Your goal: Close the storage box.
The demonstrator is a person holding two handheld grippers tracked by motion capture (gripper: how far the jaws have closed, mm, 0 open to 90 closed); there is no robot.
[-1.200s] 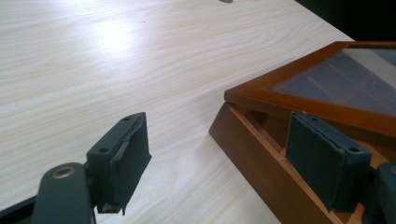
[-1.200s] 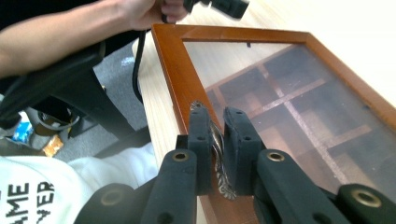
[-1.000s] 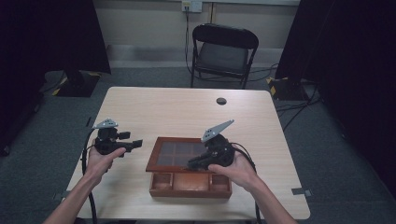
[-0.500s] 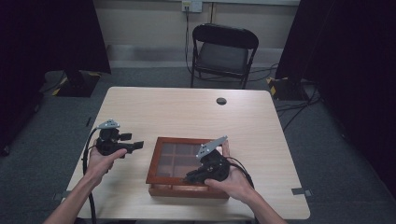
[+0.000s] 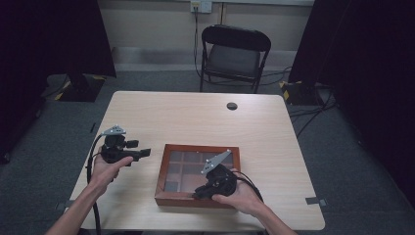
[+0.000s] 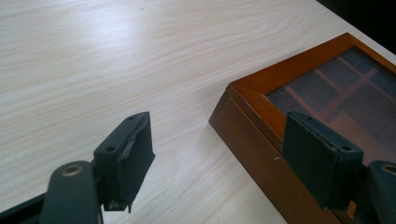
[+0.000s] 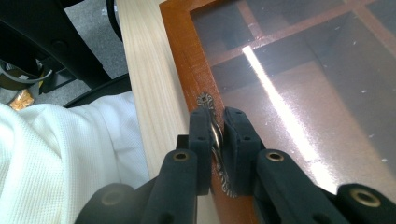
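the wooden box point(image 5: 198, 174) with a glass lid lies flat on the tabletop point(image 5: 195, 122), near the edge on the person's side, and its lid is down. the right gripper point(image 5: 201, 192) is at the front edge of the box, and in the right gripper view its jaws are clamped on the small metal handle point(image 7: 215, 135) that sits on the lid's wooden frame. through the glass point(image 7: 299, 70) some dividers and compartments are visible. the left gripper point(image 5: 144, 154) is held above the tabletop just to the left of the box, not touching it; its jaws stand apart with nothing between them, and they point toward the box's left side. a folding chair point(image 5: 234, 54) stands behind the tabletop
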